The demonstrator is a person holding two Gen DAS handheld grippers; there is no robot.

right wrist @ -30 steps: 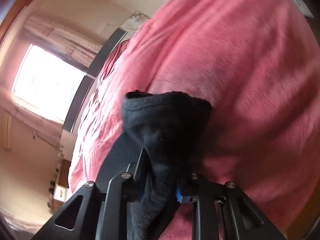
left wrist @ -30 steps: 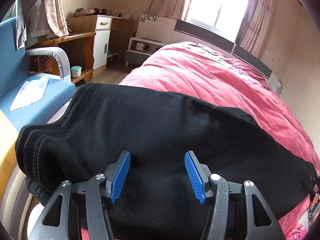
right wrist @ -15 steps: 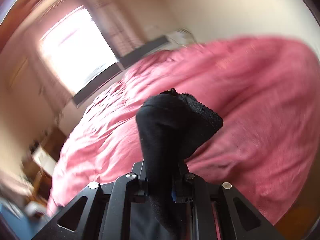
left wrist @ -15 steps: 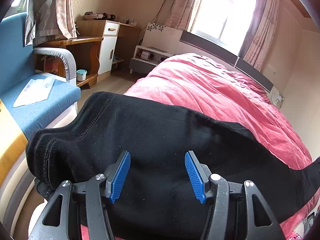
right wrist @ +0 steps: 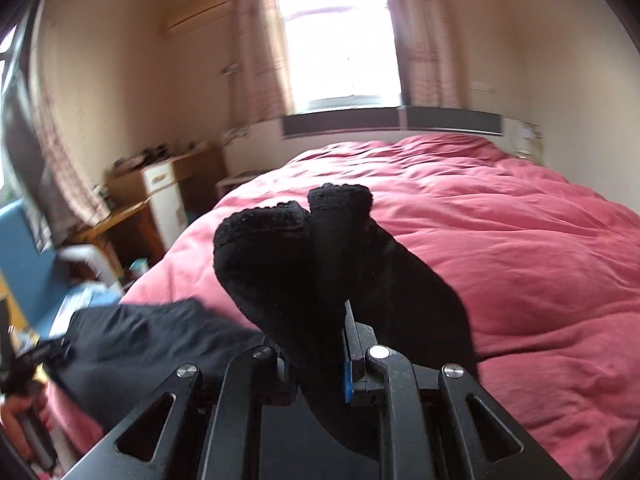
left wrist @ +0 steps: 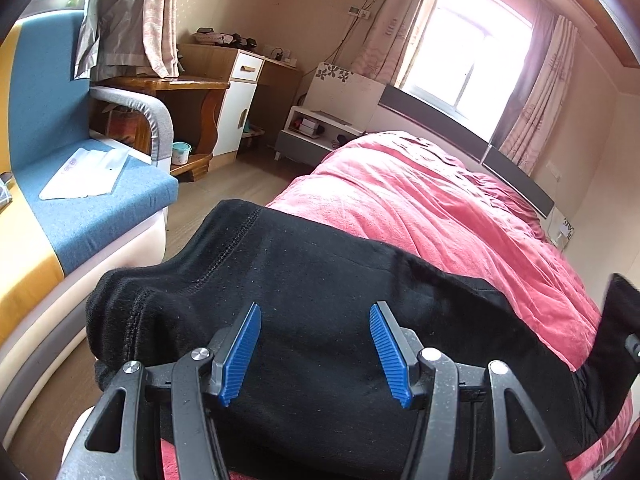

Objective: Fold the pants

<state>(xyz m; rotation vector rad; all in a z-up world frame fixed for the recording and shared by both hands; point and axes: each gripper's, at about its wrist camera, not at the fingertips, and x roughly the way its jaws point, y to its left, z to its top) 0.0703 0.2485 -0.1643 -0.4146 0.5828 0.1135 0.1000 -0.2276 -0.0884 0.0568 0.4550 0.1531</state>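
The right gripper [right wrist: 316, 344] is clenching a bunched end of the black pants [left wrist: 320, 320], the two cuffed leg ends sticking up past its narrowed jaws and hanging above the pink bedspread [right wrist: 500, 240]. Taking that bedspread as the landmark, the rest of the pants is lying across its near edge, the waistband end bulging toward the blue sofa [left wrist: 80, 200] that is standing beside the bed. The left gripper [left wrist: 316, 348] is hovering low over the middle of the garment near that waistband end, its blue pads spread wide and gripping nothing; whether the tips are resting on the fabric I cannot tell. Farther across the bedspread, a window is glowing behind the headboard. The step in hand is probably the lengthwise fold: the leg ends are being carried over toward the waistband. The next move calls for laying those leg ends down flat on the waistband end with edges matched, while the left gripper is pinning the body of the garment so it is not dragging along the bedspread.
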